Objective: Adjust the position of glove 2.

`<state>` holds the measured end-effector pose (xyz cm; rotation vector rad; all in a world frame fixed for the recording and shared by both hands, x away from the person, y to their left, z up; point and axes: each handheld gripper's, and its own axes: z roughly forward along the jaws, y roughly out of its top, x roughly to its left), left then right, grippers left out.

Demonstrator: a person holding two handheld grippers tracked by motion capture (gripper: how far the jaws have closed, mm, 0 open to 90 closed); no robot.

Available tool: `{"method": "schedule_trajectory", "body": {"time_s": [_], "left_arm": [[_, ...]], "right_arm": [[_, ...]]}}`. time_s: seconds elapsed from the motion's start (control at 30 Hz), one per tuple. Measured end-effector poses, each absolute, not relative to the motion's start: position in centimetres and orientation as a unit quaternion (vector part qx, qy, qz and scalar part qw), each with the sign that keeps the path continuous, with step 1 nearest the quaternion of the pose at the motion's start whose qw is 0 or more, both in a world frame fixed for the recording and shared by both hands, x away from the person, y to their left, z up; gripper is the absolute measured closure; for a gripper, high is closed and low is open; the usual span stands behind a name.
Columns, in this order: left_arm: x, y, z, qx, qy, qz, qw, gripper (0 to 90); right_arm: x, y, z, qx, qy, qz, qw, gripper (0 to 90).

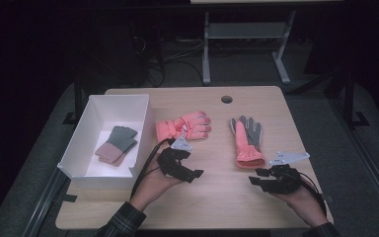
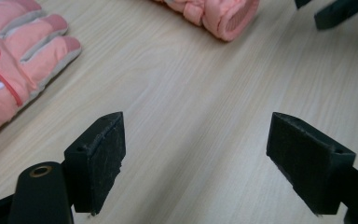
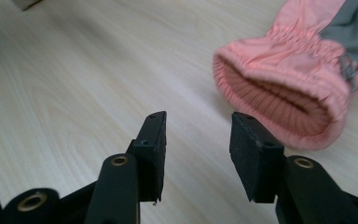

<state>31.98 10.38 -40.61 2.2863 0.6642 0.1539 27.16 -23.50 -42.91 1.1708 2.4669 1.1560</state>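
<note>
On wooden table (image 1: pixel 212 197), pink gloves (image 1: pixel 184 126), white box (image 1: pixel 90 119).

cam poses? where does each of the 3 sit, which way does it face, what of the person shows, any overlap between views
High view: above the person's side, facing forward and down on the wooden table; white box, both forearms, left gripper, right gripper.
Left gripper view: on the left gripper, low along its wide-open jaws; logo-side pink glove to one side.
Right gripper view: on the right gripper, jaws narrower with nothing between, beside the grey-palmed pink glove's open cuff.
Shared: the grey-palmed glove's cuff appears in both gripper views and the high view.
</note>
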Motion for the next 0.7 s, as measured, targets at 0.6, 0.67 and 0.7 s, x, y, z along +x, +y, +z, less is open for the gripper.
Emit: {"method": "schedule_trajectory", "body": {"time_s": [0.6,0.67,0.7], "left_arm": [[30.5,11.3,-44.9,0.893,0.271,0.067,0.354,13.6],[30.3,11.4,-45.0,0.895,0.268,0.067,0.351,13.6],[30.2,11.5,-45.0,0.895,0.266,0.067,0.353,13.6]], "right_arm": [[33.2,-24.2,-40.9,0.401,0.815,0.389,0.152,90.0],[34.2,-24.2,-40.8,0.403,0.814,0.388,0.157,90.0],[34.7,-24.3,-40.8,0.404,0.814,0.386,0.159,90.0]]}}
